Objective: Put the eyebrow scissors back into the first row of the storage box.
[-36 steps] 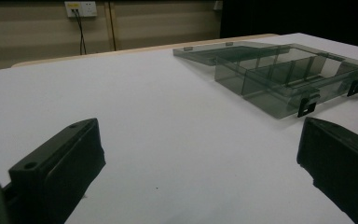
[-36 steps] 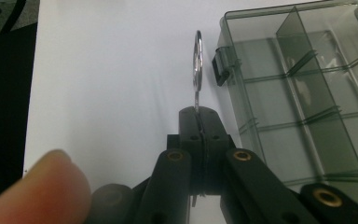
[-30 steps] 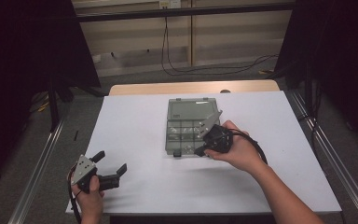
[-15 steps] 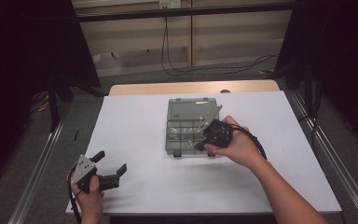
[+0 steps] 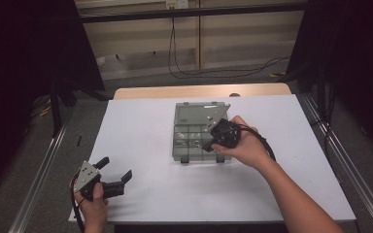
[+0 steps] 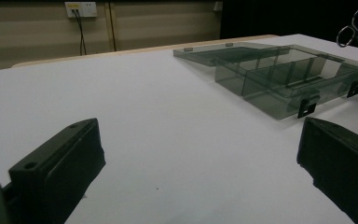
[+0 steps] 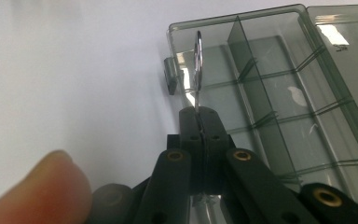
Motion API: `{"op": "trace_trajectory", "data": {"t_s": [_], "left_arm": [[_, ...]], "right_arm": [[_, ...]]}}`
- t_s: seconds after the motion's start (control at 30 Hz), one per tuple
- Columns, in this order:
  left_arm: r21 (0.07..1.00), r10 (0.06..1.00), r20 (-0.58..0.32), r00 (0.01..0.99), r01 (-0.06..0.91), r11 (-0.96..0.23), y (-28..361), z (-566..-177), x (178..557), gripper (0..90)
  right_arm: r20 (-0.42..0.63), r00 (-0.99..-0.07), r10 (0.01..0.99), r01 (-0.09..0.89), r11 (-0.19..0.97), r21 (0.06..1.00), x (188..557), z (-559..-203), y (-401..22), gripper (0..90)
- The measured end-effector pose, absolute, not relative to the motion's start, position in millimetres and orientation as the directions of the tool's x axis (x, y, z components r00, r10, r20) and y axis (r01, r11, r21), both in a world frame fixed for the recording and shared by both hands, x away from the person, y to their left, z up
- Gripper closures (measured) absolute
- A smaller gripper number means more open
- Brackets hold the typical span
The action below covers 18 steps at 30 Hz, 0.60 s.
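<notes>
A smoky clear compartment box lies open at mid table, its lid folded flat behind it. My right gripper hovers over the box's right front part, shut on a thin metal piece with small rings. That piece stands edge-on above a front compartment of the box. From the left gripper view the rings show at the top right, beyond the box. My left gripper rests at the table's front left, open, with nothing between its jaws.
The white table top has free room left of the box and in front of it. The box's dividers split it into several compartments. Metal rails run along both table sides, and cables lie on the floor behind.
My right gripper has shifted slightly farther back over the box, still holding the metal piece. The left gripper has not moved.
</notes>
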<state>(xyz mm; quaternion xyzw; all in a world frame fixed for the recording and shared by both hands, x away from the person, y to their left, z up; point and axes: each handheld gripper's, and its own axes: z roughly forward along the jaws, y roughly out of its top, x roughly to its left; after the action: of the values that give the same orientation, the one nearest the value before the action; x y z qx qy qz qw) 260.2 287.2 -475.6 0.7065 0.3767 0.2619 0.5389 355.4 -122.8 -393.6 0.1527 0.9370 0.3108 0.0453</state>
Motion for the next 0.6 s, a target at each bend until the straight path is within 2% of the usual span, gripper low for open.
{"op": "trace_trajectory", "data": {"t_s": [0.6], "left_arm": [[0.96,0.812,-0.04,0.582,0.248,-0.13,287,-476,260,0.2]], "right_arm": [[0.005,-0.942,0.336,0.275,0.762,0.586,374,-403,-122,90.0]]}}
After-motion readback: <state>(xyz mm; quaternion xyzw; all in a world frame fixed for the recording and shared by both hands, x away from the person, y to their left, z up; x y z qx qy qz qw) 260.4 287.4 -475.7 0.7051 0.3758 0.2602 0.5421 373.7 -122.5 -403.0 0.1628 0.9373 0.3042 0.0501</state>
